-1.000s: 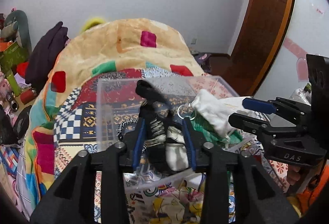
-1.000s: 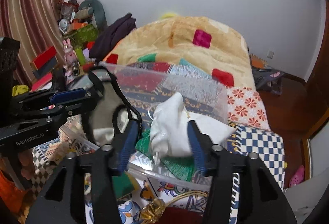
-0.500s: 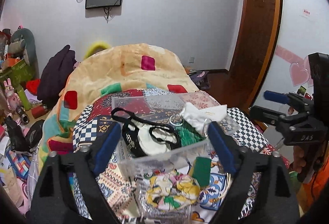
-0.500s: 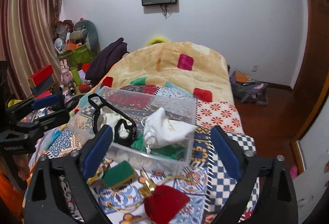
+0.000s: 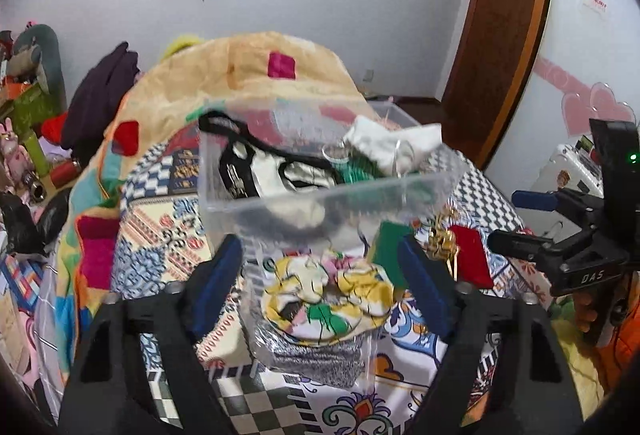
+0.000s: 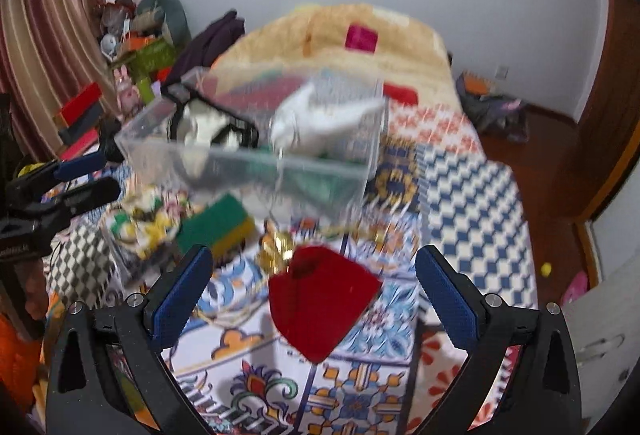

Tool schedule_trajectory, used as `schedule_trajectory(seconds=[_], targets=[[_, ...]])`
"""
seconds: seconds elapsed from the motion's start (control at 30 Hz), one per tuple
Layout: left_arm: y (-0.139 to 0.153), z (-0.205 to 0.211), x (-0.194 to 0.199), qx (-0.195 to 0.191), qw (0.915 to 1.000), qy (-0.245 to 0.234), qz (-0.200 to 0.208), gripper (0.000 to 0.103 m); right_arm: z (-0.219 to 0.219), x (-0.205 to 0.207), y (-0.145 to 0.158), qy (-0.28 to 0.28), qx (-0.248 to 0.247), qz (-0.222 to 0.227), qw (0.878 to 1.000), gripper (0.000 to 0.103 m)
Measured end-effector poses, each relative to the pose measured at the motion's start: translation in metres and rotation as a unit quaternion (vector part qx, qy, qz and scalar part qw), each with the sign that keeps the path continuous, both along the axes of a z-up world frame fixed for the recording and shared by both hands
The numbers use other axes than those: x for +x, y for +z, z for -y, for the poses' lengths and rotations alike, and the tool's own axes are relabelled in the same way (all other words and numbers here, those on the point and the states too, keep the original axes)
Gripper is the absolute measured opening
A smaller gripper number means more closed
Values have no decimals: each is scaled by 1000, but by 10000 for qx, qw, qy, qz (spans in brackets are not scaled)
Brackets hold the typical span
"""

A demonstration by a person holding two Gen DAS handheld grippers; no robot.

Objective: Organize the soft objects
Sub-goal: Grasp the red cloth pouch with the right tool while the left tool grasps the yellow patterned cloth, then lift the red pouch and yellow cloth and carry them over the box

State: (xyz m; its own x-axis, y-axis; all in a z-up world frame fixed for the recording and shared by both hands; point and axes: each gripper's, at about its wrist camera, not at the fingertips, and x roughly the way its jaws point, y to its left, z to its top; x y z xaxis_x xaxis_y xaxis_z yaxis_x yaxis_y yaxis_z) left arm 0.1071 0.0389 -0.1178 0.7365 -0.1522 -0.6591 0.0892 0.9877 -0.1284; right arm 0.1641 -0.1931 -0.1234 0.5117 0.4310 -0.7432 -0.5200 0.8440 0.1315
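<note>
A clear plastic bin (image 5: 240, 199) stands on the patterned bedspread, also in the right wrist view (image 6: 168, 155). It holds a black-and-white cloth (image 5: 276, 171) and a white pouch (image 5: 384, 143) over green fabric. My left gripper (image 5: 320, 275) is open, above a clear bag with a yellow floral cloth (image 5: 328, 295). My right gripper (image 6: 316, 287) is open above a red pouch (image 6: 320, 299). A green-and-yellow sponge (image 6: 216, 223) and a gold ribbon (image 6: 276, 247) lie between bag and pouch.
The bed carries a tan blanket (image 5: 248, 71) behind the bin. Cluttered shelves and toys (image 6: 132, 47) stand at the left. A wooden door (image 5: 504, 19) is at the right, with floor and bags (image 6: 492, 107) beside the bed.
Both grippers let go of the cloth and the white pouch in the bin, opened wide, and pulled back and down toward the floral bag and the red pouch.
</note>
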Motion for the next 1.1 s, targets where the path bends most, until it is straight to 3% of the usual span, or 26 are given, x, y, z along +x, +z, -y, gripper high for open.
schedule_trajectory(seconds=[0.2,0.33,0.43,0.6,0.67,0.83,1.1], targets=[[-18,2,0,41,9998,-27,-201,61,-3,4,-28,78,-126,-453,9989,92],[-31,0,0,99,9993,54,-357,56,-4,6,-40,125,-182,-635,9977,80],[-40,-3,2,22,9988,63,-475,46,-3,7,-45,102,-185,-731,9971,73],[-39,-4,2,-62,9989,28,-454,21,-1,8,-48,26,-197,-706,9973,60],[-37,-5,0,-68,9991,38,-411,15,0,8,-48,-27,-229,-662,9975,47],[-24,-8,-6,-73,9997,64,-216,12,10,9,-43,-52,-42,-717,9974,26],[7,-14,-15,-70,9997,82,216,10,14,2,-13,6,92,-296,9995,22]])
